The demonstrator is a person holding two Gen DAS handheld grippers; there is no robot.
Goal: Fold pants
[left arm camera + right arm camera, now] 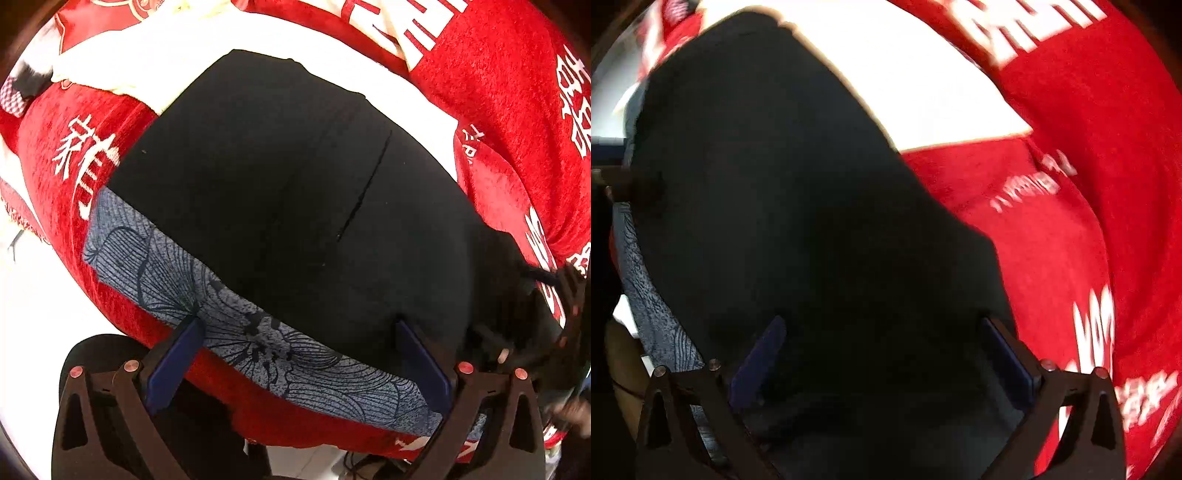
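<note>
The black pants (280, 192) lie spread flat over a blue-grey floral cloth (207, 295) on a red cover. My left gripper (297, 332) hovers open at the pants' near edge, one blue pad over the floral cloth and the other over black fabric. At the right edge of the left wrist view, the other gripper's dark frame (570, 295) sits by the pants' right end. In the right wrist view the pants (783, 192) fill the middle, and my right gripper (884, 332) is open just above them, with black fabric under both pads. This view is motion-blurred.
The red cover (517, 110) with white characters wraps around the pants, and a white panel (177, 48) lies behind them. The red cover (1071, 221) and the white panel (905, 85) also lie to the right of the pants. White floor (33, 302) shows at left.
</note>
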